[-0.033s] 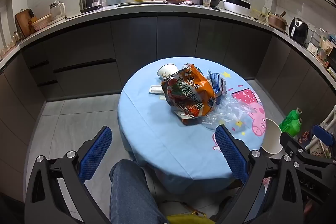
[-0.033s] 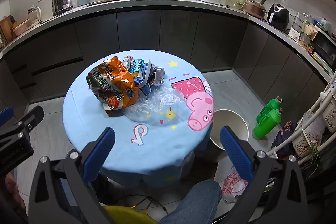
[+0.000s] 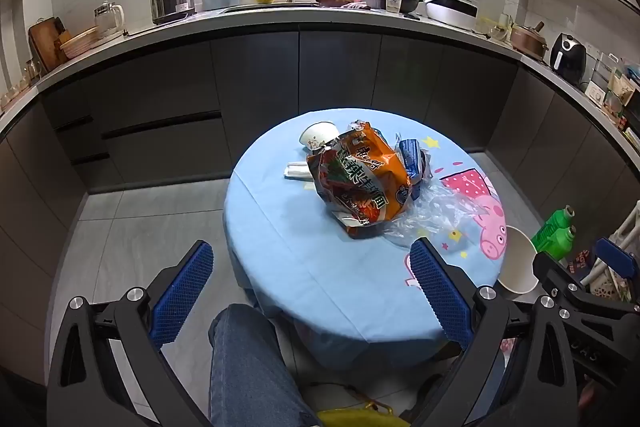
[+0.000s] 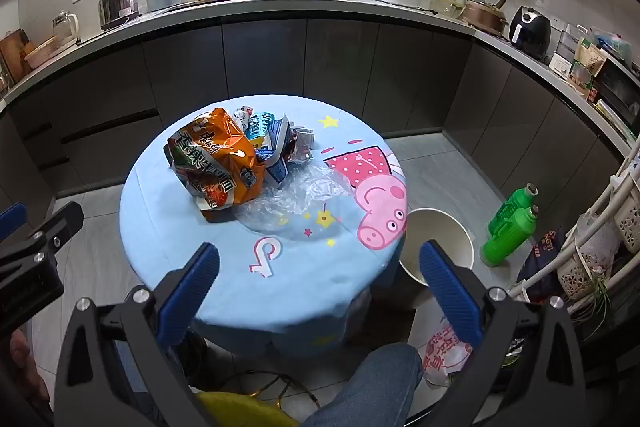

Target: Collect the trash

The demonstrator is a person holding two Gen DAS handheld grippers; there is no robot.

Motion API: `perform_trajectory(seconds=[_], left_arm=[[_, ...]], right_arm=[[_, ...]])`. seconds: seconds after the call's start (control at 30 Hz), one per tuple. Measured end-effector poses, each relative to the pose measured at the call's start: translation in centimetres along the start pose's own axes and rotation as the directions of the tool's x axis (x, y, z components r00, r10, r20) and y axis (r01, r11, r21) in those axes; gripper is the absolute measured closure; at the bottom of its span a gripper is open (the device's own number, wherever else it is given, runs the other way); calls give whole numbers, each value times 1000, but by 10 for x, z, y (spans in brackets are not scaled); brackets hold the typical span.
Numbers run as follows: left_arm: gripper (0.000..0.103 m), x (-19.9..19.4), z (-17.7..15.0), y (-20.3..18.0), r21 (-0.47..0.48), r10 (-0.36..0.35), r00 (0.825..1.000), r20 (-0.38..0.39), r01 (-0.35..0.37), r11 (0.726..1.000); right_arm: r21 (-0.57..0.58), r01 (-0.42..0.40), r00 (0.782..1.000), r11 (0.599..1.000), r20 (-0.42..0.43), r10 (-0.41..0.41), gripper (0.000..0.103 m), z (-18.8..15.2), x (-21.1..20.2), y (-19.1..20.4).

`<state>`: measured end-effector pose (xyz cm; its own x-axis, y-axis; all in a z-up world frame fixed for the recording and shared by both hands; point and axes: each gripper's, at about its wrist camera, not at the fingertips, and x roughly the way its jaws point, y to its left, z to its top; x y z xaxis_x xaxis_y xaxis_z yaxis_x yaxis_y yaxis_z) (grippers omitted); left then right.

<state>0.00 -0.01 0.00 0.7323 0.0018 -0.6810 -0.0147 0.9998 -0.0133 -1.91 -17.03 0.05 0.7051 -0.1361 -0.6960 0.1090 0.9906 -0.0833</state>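
A pile of trash lies on the round table with the blue cartoon cloth (image 3: 288, 239) (image 4: 160, 227). It holds a crumpled orange noodle bag (image 3: 360, 183) (image 4: 216, 163), blue wrappers (image 3: 412, 155) (image 4: 268, 131), a clear plastic film (image 3: 436, 215) (image 4: 296, 195), a tipped white paper cup (image 3: 318, 137) and a white packet (image 3: 296, 171). My left gripper (image 3: 310, 251) hangs open before the table's near edge, well short of the pile and holding nothing. The right gripper (image 4: 320, 251) is also open and empty, over the near right rim. A white bin (image 4: 440, 239) (image 3: 518, 263) stands on the floor right of the table.
Two green bottles (image 4: 512, 223) stand on the floor beyond the bin, next to a white basket rack (image 4: 600, 227). A printed plastic bag (image 4: 448, 351) lies under the right gripper. A person's knee in jeans (image 3: 248, 347) is below. Dark cabinets and a cluttered counter curve around behind.
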Motion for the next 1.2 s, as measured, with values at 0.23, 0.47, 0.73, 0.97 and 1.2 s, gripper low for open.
perform_trajectory(seconds=[0.23, 0.47, 0.73, 0.97, 1.2], left_arm=[[8, -1, -1, -1, -1, -2, 1000, 1, 2, 1000], [8, 4, -1, 0, -2, -8, 1000, -6, 8, 1000], [8, -2, -1, 0, -1, -11, 1000, -6, 11, 1000], [8, -5, -2, -2, 0, -16, 1000, -4, 16, 1000], [8, -5, 1, -3, 0, -20, 1000, -3, 20, 1000]], right_arm=[[5, 2, 1000, 1000, -3, -2, 3, 0, 2, 0], [7, -3, 1000, 1000, 0, 3, 3, 1, 1, -1], [7, -1, 1000, 1000, -1, 1, 3, 0, 1, 1], [8, 0, 1000, 1000, 0, 0, 3, 0, 0, 3], [7, 0, 1000, 1000, 2, 0, 3, 0, -1, 4]])
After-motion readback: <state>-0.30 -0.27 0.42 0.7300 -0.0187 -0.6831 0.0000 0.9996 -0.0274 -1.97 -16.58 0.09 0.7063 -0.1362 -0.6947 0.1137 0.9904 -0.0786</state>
